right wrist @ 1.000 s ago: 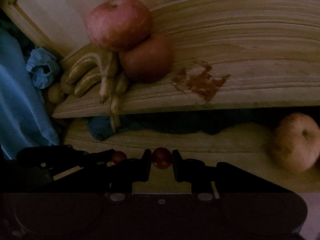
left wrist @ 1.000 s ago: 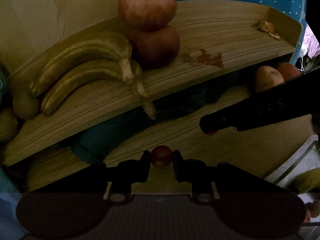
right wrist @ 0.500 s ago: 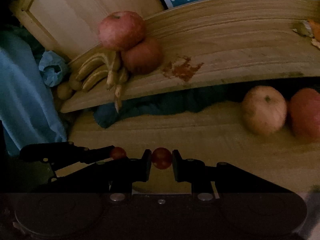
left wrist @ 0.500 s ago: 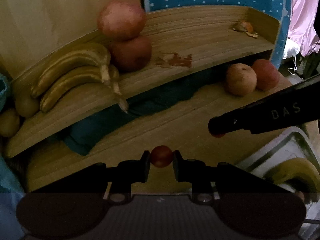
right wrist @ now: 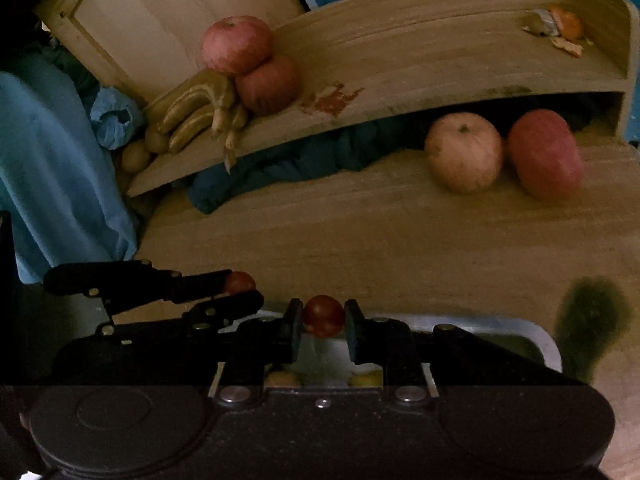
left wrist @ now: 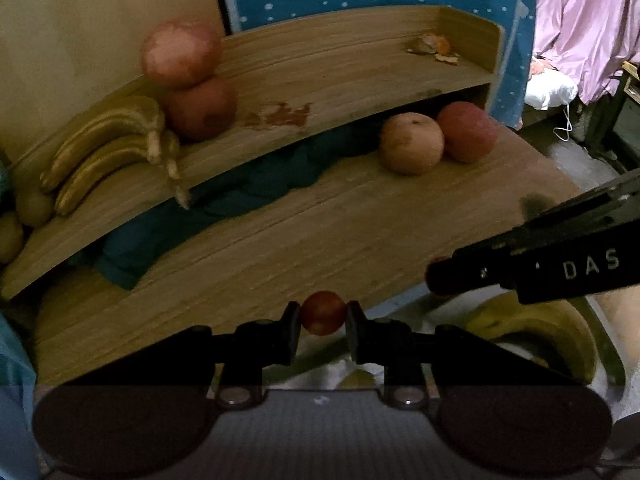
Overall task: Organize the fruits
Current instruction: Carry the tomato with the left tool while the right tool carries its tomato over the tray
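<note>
My left gripper (left wrist: 323,314) is shut on a small red cherry tomato (left wrist: 323,312), held above the near edge of a wooden table (left wrist: 320,232). My right gripper (right wrist: 323,317) is shut on a second cherry tomato (right wrist: 323,315). In the right wrist view the left gripper (right wrist: 240,290) appears at lower left with its tomato (right wrist: 240,281). A white tray (right wrist: 480,330) lies just below both grippers; a banana (left wrist: 532,328) rests in it. Two apples (left wrist: 412,142) sit on the table at right. On the shelf (left wrist: 340,68) are stacked apples (left wrist: 182,56) and bananas (left wrist: 104,148).
Dark teal cloth (left wrist: 224,204) is bunched under the shelf. Light blue fabric (right wrist: 52,168) hangs at the left. Orange peel scraps (right wrist: 560,28) lie at the shelf's far right end. A dark smudge (right wrist: 592,316) marks the table near the tray. Small yellowish fruits (left wrist: 34,208) sit beside the bananas.
Both grippers have drawn back from the shelf toward the table's near edge, each keeping its tomato. The tray and the two table apples have come into fuller view.
</note>
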Available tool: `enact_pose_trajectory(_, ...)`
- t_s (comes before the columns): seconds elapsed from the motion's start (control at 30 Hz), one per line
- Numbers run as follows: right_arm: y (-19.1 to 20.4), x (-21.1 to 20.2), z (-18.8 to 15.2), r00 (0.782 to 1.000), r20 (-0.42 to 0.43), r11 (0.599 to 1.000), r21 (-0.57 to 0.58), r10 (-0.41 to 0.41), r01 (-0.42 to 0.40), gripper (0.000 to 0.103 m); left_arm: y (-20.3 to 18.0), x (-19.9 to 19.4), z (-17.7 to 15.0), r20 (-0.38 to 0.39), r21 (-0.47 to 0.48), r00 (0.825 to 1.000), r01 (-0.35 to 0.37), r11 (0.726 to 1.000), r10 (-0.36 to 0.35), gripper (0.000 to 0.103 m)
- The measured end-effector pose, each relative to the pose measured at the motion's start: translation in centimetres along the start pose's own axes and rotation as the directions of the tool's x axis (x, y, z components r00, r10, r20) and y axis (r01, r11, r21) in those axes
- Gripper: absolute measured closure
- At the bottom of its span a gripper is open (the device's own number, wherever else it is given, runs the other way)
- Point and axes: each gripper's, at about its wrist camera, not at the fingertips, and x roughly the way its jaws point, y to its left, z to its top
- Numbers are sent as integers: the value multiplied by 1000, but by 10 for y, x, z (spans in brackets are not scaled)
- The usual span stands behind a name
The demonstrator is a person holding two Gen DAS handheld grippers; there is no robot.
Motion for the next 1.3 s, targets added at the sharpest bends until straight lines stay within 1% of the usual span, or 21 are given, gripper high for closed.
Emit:
enact_pose_trajectory(0.47, -21, -30, -41, 1000, -15, 999, 36, -18, 19, 80, -36, -12, -11, -7, 43, 999, 41, 998, -40, 76)
enact_pose_trajectory(0.67, -23, -41, -55, 999, -29, 999, 47, -14, 15, 80, -46, -18, -21, -26, 64, 998, 65, 996, -63, 76)
enact_pose_trajectory(0.97, -23, -46, -71, 998, -62, 998, 63, 2, 2, 80, -52, -28, -36, -55, 73, 995, 92, 993, -88, 76)
enact_pose_trajectory(1.3, -13, -40, -77, 993, -115, 1000, 26, 17, -14, 80, -52, -38, -47, -77, 73, 990, 123, 990, -118, 76)
